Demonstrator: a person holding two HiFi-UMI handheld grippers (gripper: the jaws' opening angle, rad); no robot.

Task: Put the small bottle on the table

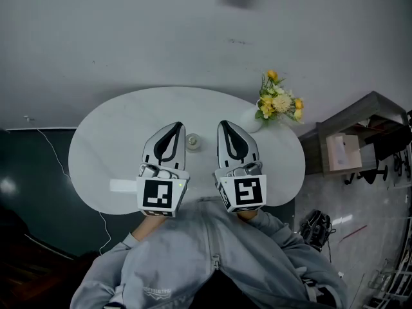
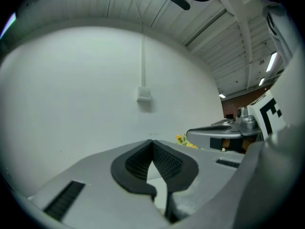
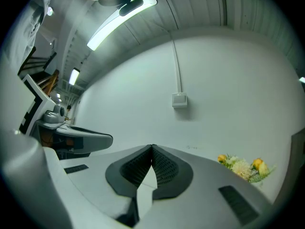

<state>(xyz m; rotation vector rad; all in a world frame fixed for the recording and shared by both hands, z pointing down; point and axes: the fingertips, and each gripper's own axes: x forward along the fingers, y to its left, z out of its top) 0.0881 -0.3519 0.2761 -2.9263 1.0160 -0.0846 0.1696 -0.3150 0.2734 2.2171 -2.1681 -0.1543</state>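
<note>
Two grippers: left gripper (image 1: 176, 125) and right gripper (image 1: 224, 124) are held side by side above the white table (image 1: 96, 147), both pointing away from the person.
Small bottle: the small bottle (image 1: 192, 141) stands on the table. From the head view it shows in the gap between the two sets of fingers, closer to the left ones, and touches neither.
Bottle's look: seen from above it is a small round pale thing with a lighter cap. It may be clear glass, though it is too small to be sure.
Left fingers: the left fingers (image 2: 136, 163) are clenched, with the black ribbed pads meeting at the tips. Nothing lies between them, only bare wall beyond.
Right fingers: the right fingers (image 3: 167, 168) are likewise closed tip to tip and empty, touching nothing.
Past the fingertips: yellow and white flowers (image 1: 278, 103) stand ahead and to the right of the right fingers. A small wall box (image 3: 179, 99) sits above the tips.
</note>
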